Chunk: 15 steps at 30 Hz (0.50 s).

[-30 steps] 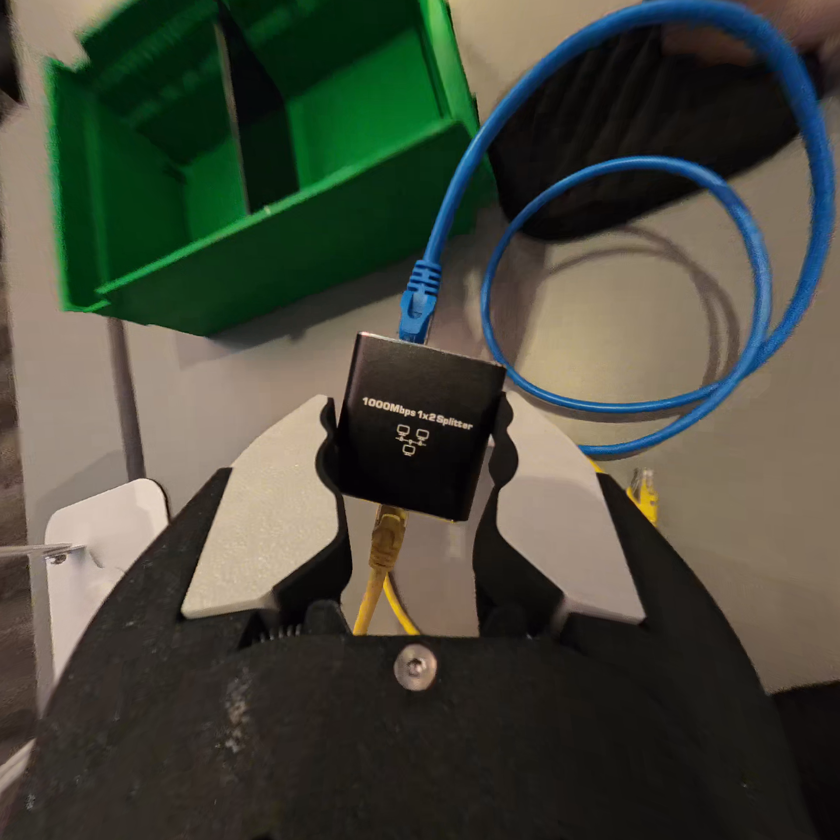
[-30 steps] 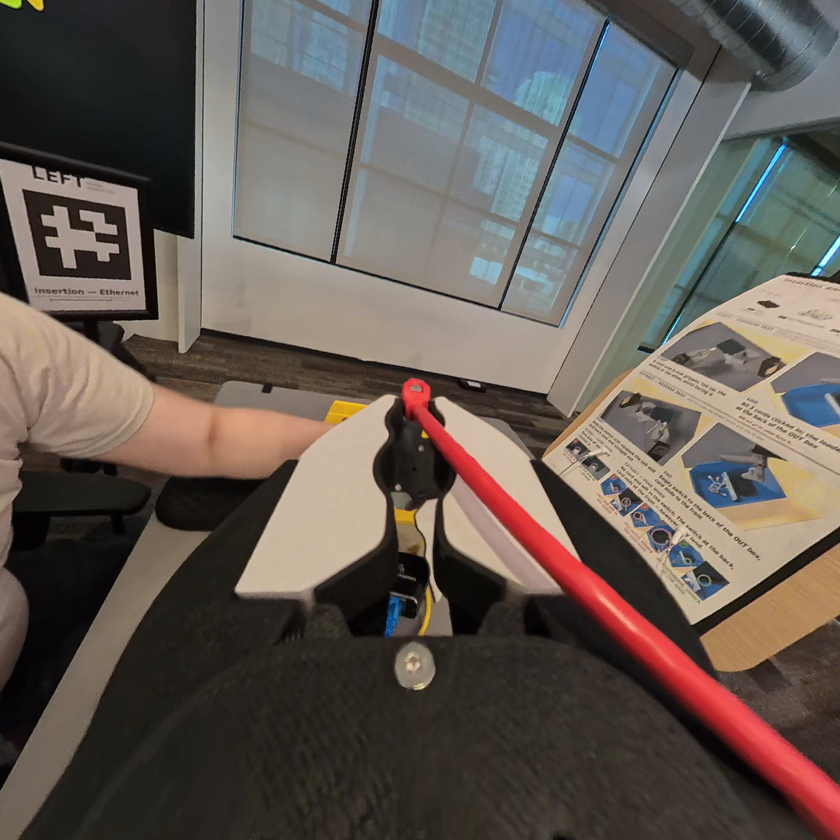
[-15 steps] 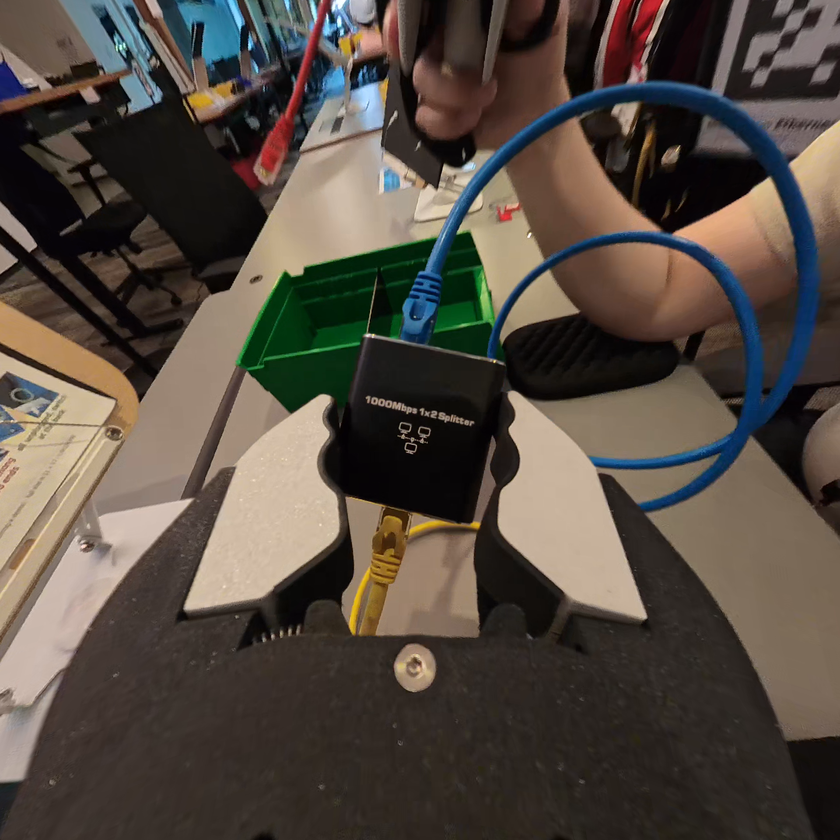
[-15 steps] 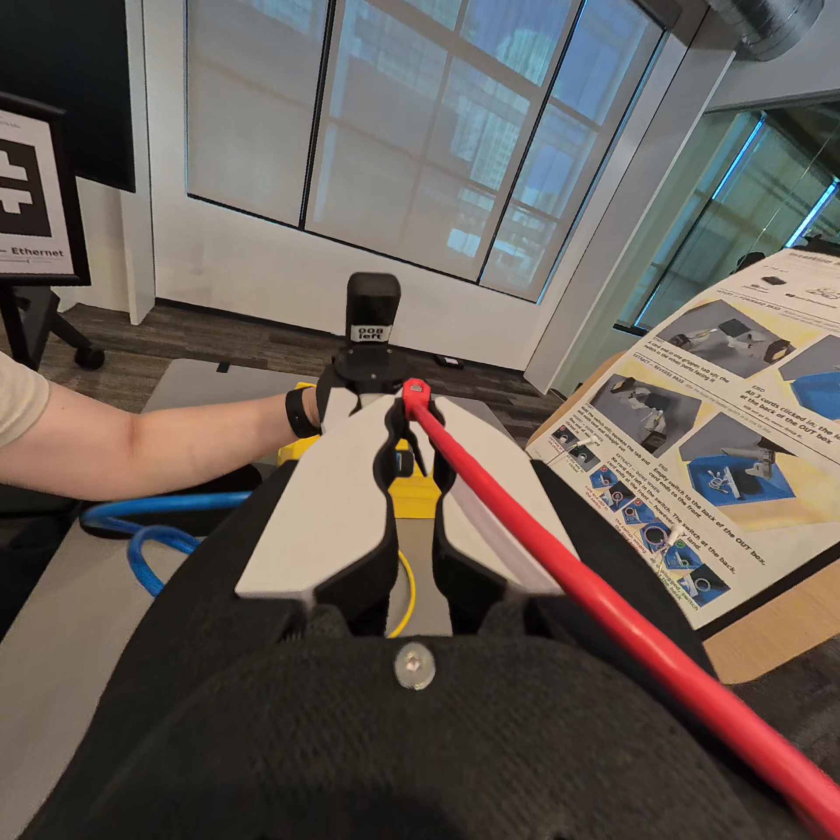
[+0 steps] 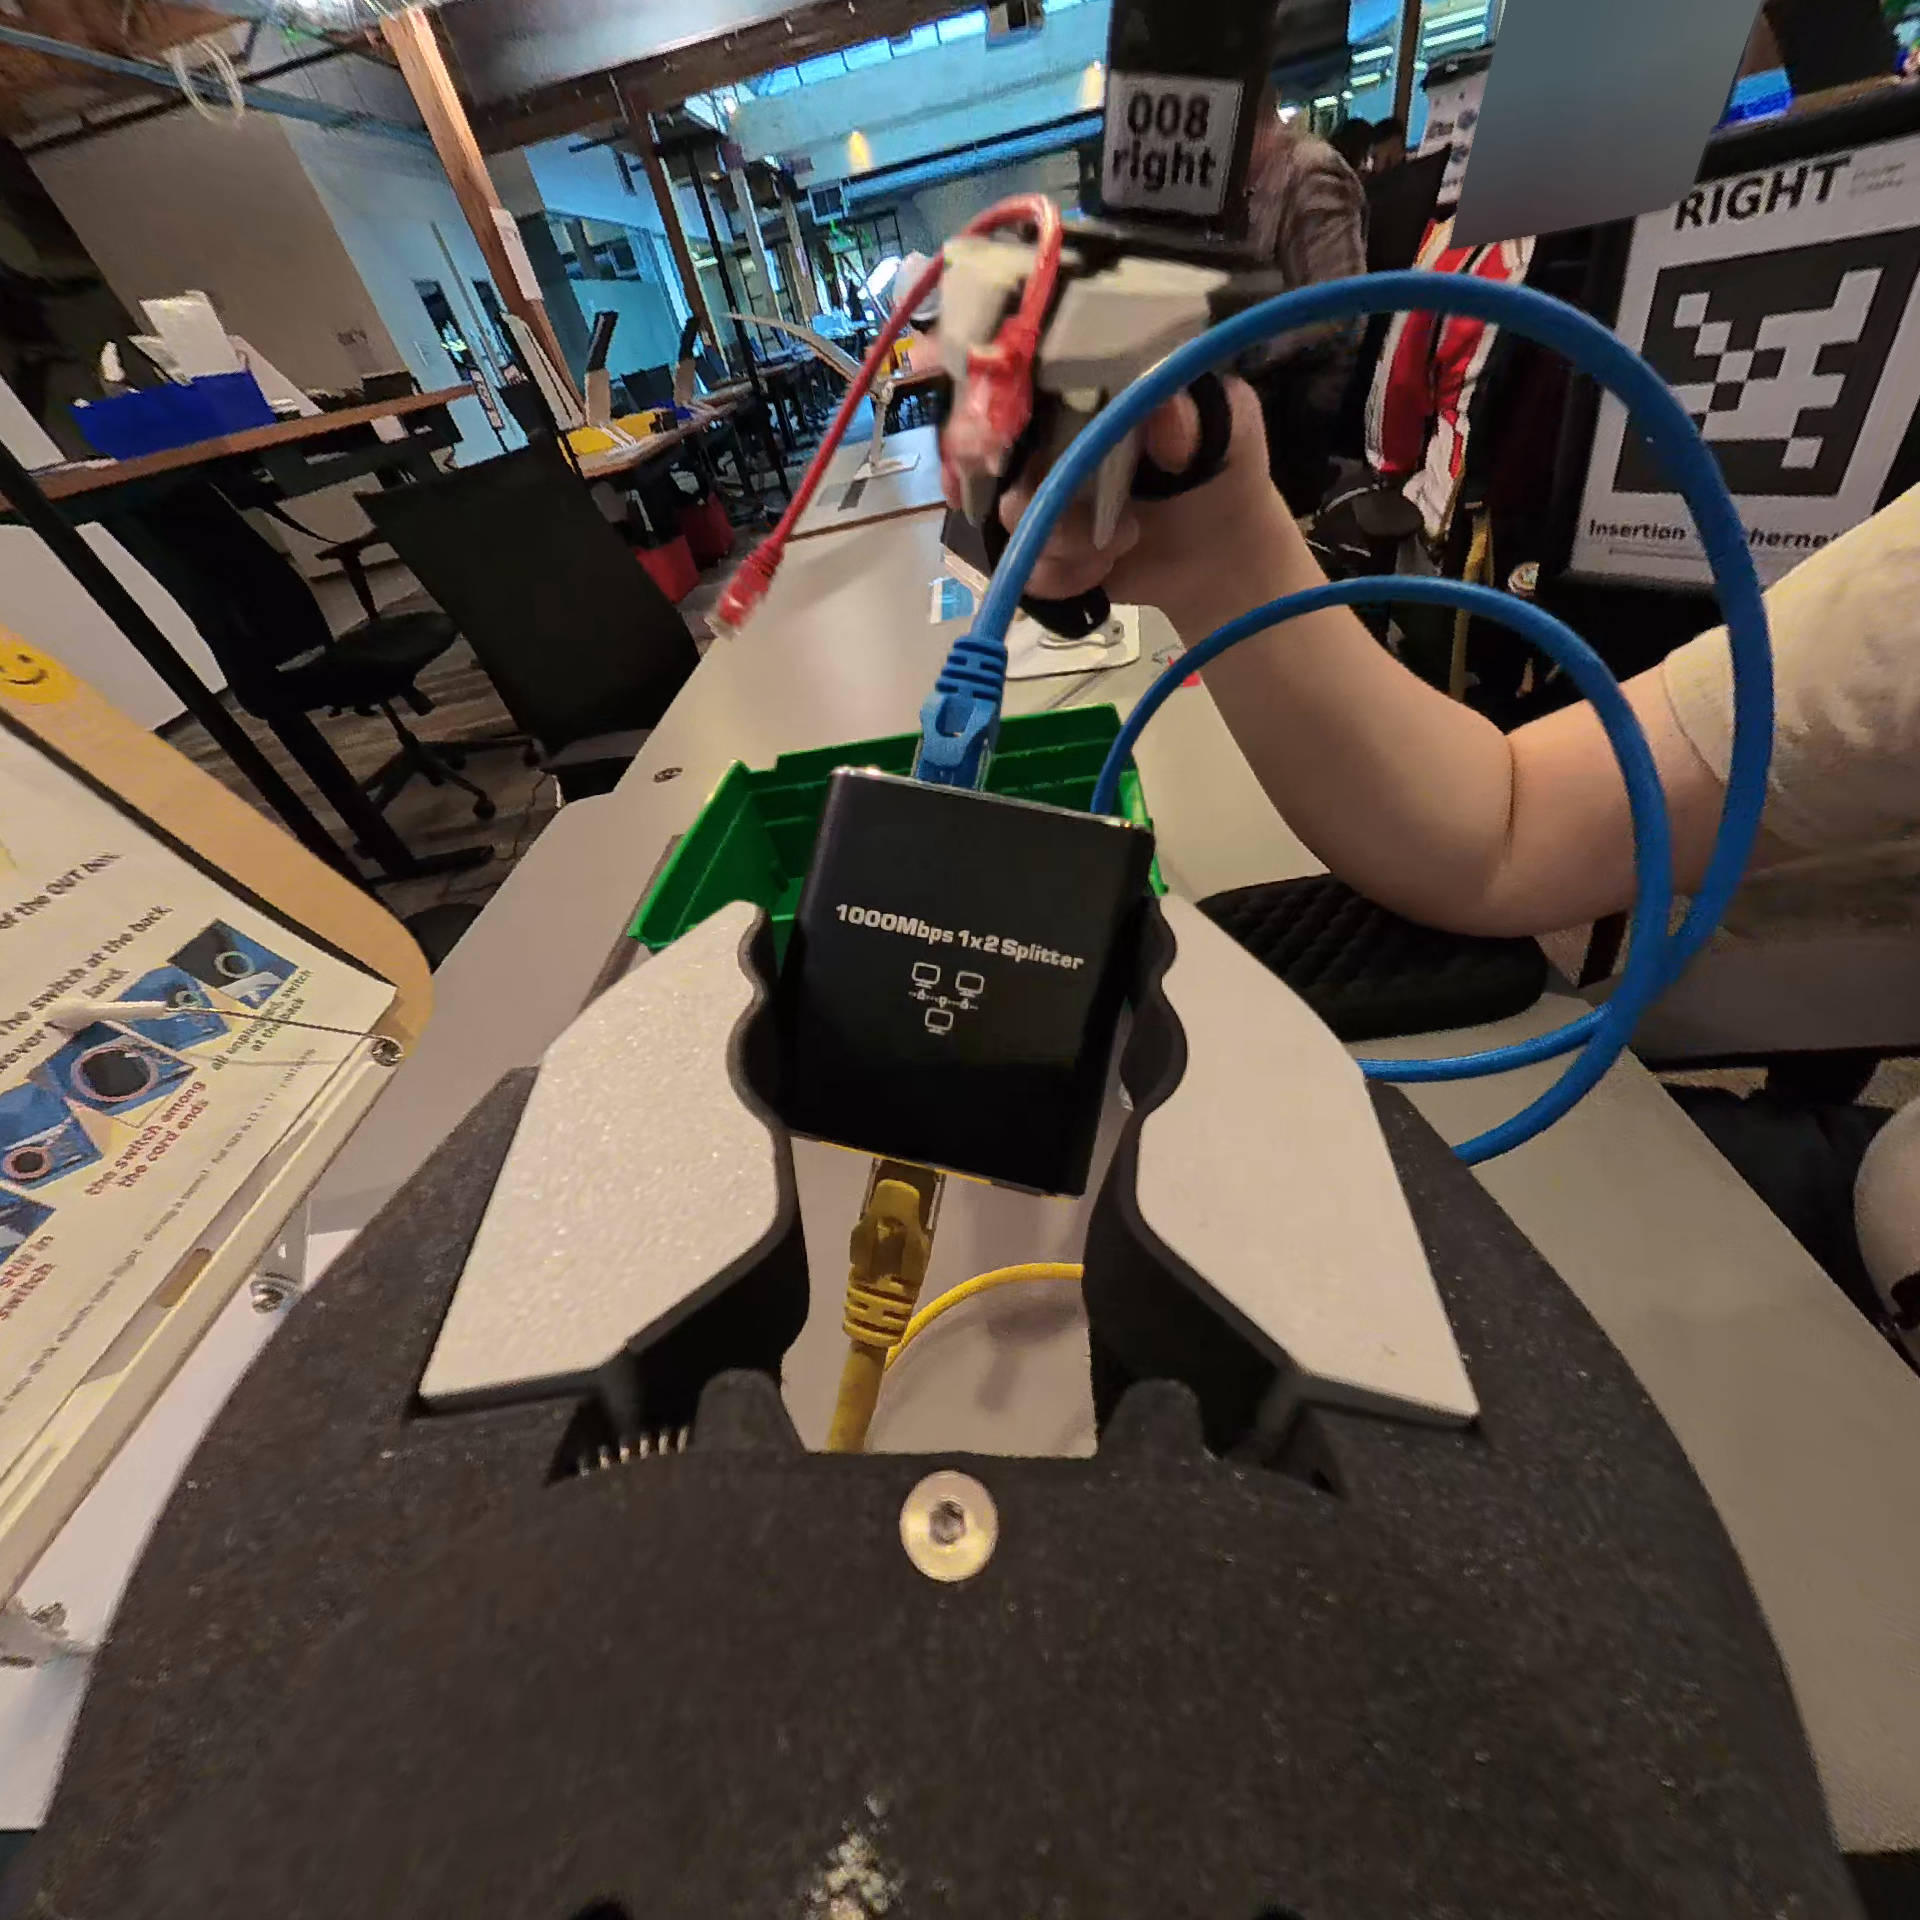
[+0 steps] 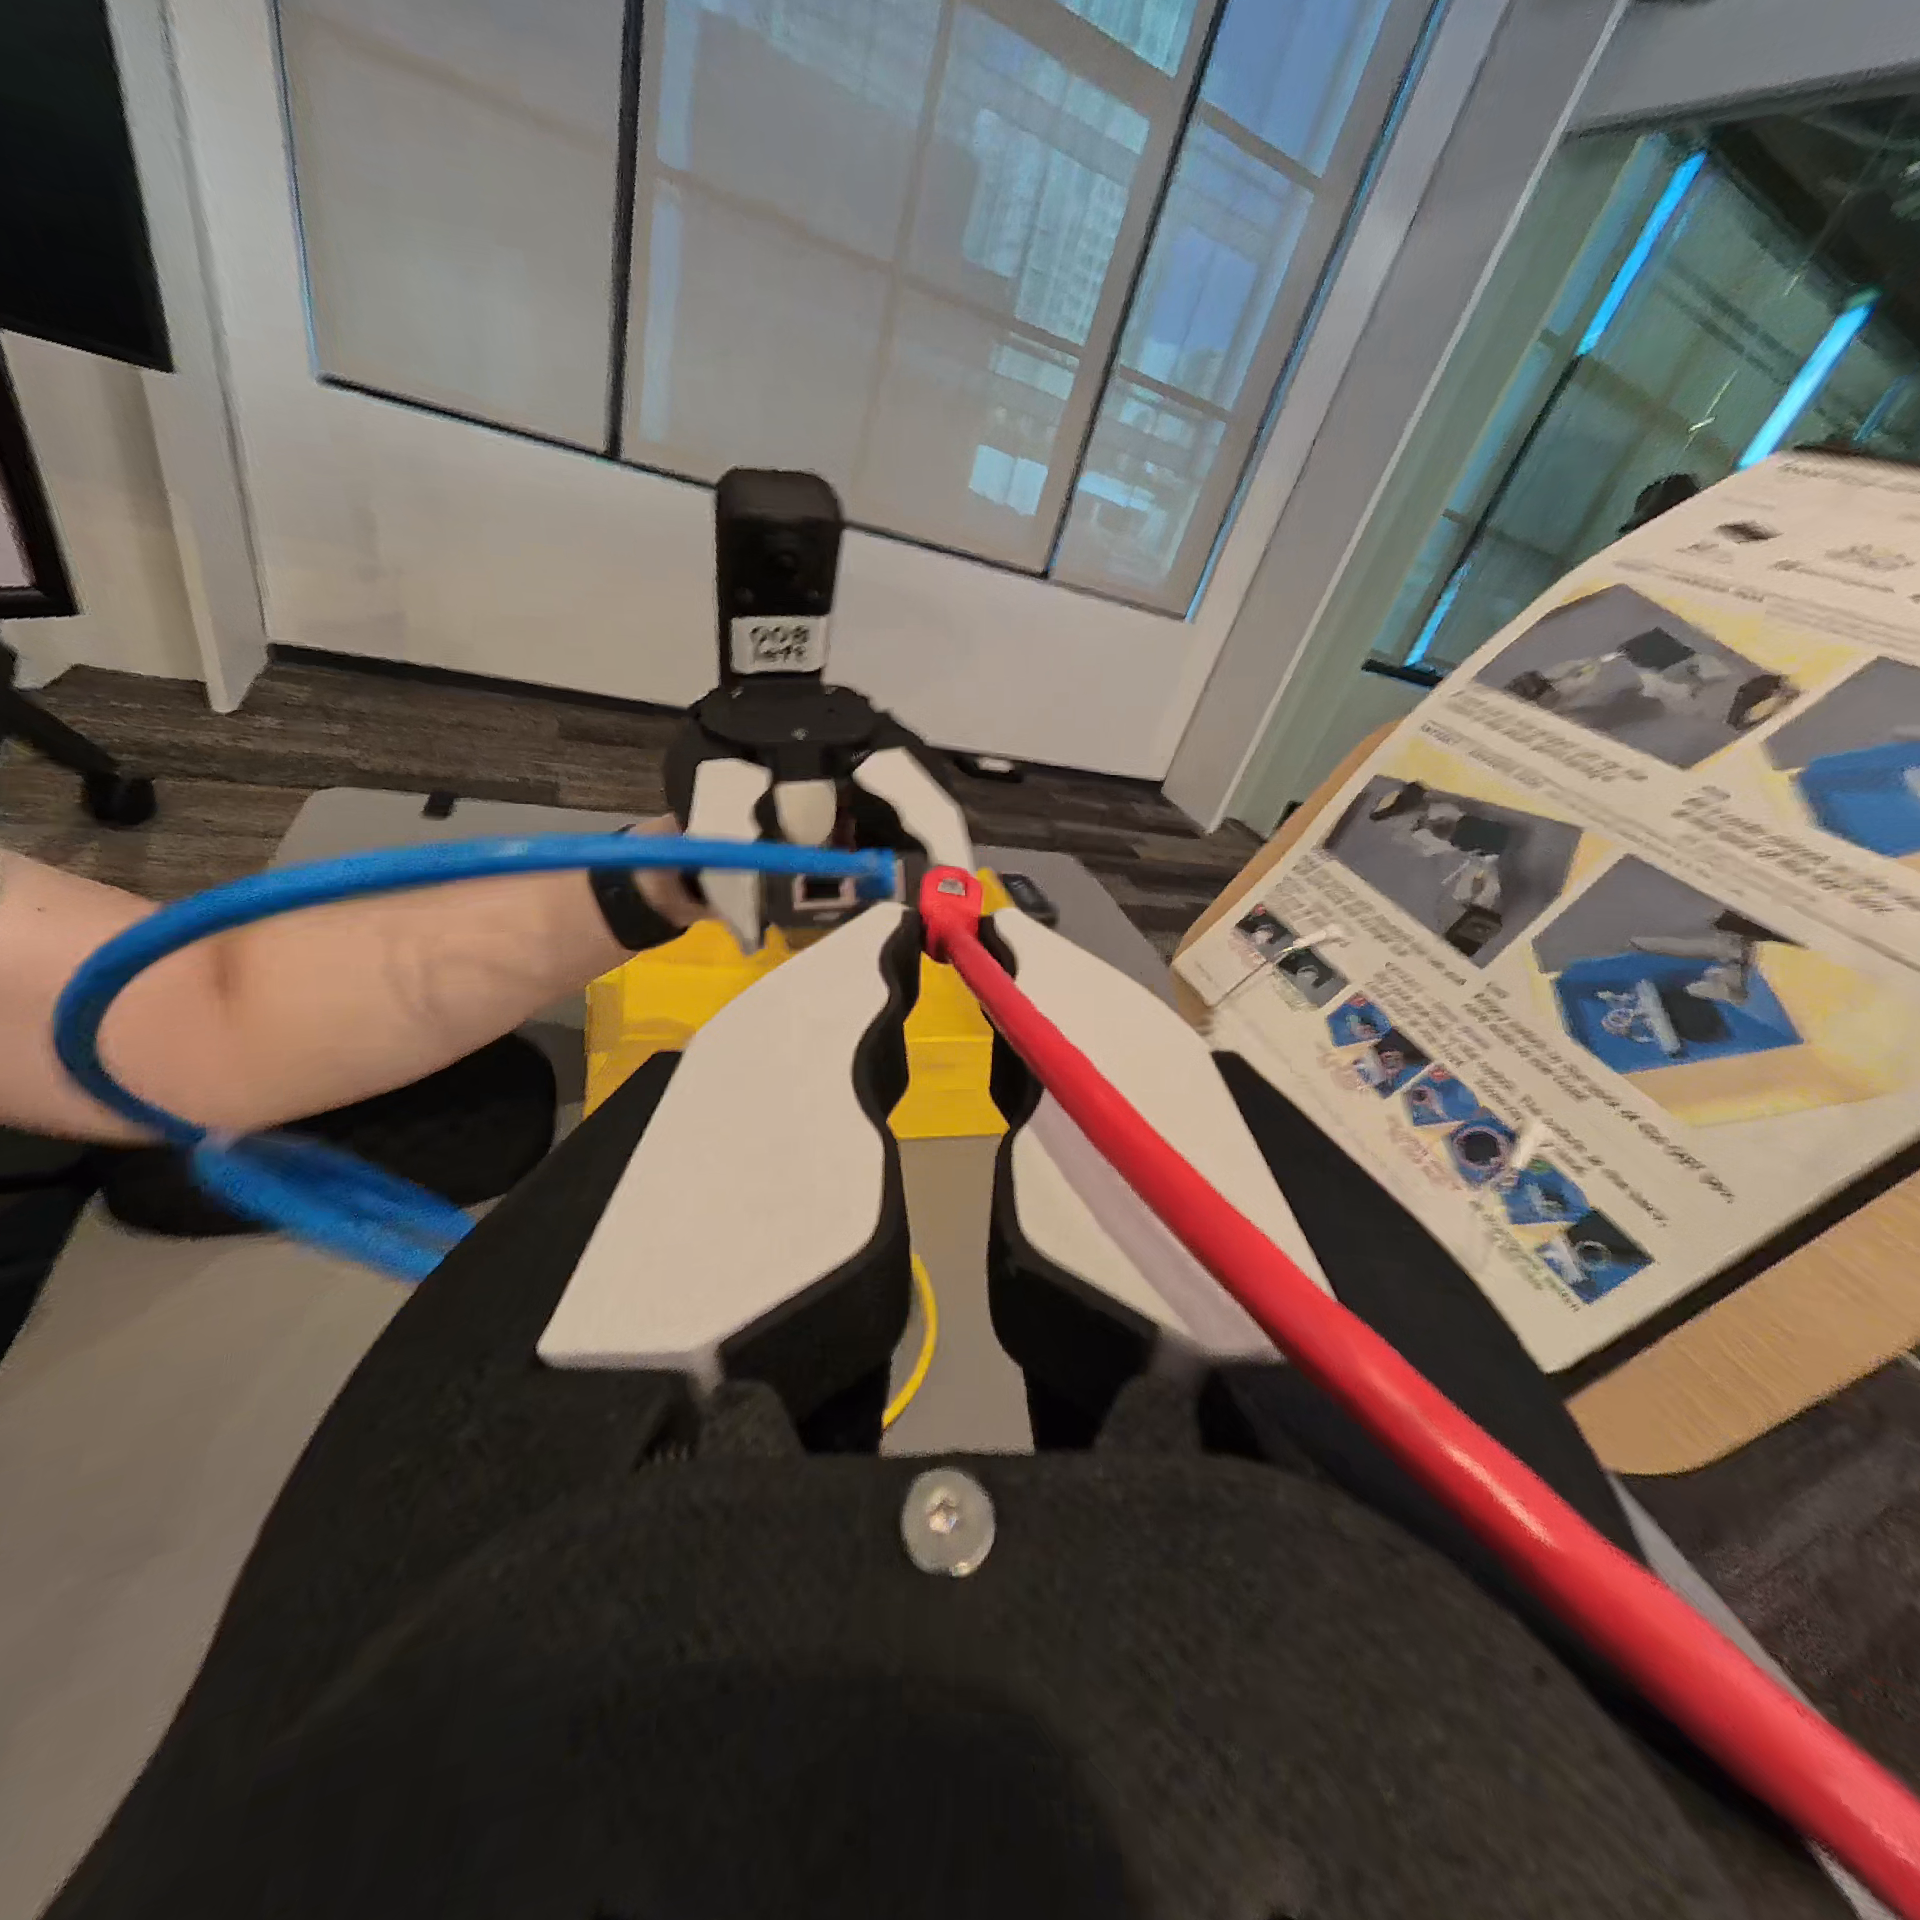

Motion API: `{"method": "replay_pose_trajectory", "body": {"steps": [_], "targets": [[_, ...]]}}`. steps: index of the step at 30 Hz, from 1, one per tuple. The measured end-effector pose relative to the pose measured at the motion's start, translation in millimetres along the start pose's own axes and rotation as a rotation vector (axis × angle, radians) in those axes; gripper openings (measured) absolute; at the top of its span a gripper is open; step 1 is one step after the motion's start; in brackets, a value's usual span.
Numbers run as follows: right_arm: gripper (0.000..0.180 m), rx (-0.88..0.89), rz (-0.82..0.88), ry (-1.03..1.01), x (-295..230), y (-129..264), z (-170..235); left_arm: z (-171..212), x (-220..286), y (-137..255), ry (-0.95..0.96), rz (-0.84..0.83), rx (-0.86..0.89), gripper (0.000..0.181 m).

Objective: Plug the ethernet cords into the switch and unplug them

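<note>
We note the left tool [image 5: 951, 1049] clamped on the small black rectangular metal switch [image 5: 961, 982], its two fingers pressing the box's sides and holding it clear above the grey tabletop [image 5: 1621, 1226]. A blue ethernet cord [image 5: 1704, 665] is plugged into the switch's far face and loops wide to the right; a yellow ethernet cord [image 5: 883, 1278] is plugged into the near face and runs down between the fingers. Beyond the switch sits a green plastic bin [image 5: 727, 862] with compartments. The right tool [image 6: 940, 914] is closed on the plug end of a red ethernet cord [image 6: 1299, 1299] — the plug sticks out past the fingertips, and the cord trails back over the right finger. In the right wrist view the red plug sits just beside the switch's open port, next to the blue plug; whether they touch we cannot tell. In the left wrist view the red cord's free end hangs in the air — well above the tabletop. A yellow plastic bin [image 6: 665, 997] stands below the left tool. A printed instruction board [image 6: 1558, 987] leans at the tabletop's edge, and a black pad [image 5: 1371, 956] lies under the person's forearm [image 5: 1455, 790].
</note>
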State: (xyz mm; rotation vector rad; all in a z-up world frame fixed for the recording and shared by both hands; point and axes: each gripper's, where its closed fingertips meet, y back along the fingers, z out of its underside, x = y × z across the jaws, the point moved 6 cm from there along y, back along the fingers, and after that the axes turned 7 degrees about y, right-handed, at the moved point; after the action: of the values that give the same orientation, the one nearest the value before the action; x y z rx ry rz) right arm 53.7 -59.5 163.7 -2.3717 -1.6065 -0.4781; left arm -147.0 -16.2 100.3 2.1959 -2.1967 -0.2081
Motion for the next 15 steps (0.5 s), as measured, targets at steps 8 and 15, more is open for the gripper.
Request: {"method": "replay_pose_trajectory", "body": {"steps": [8, 15], "targets": [[0.011, -0.045, -0.161, 0.034, -26, -25, 5, -8, 0, 0, 0.026, -0.014, 0.049, 0.064], [0.012, -0.041, -0.141, 0.082, -32, -46, 11, -7, 0, -13, 0.032, -0.038, 0.01, 0.064]]}}
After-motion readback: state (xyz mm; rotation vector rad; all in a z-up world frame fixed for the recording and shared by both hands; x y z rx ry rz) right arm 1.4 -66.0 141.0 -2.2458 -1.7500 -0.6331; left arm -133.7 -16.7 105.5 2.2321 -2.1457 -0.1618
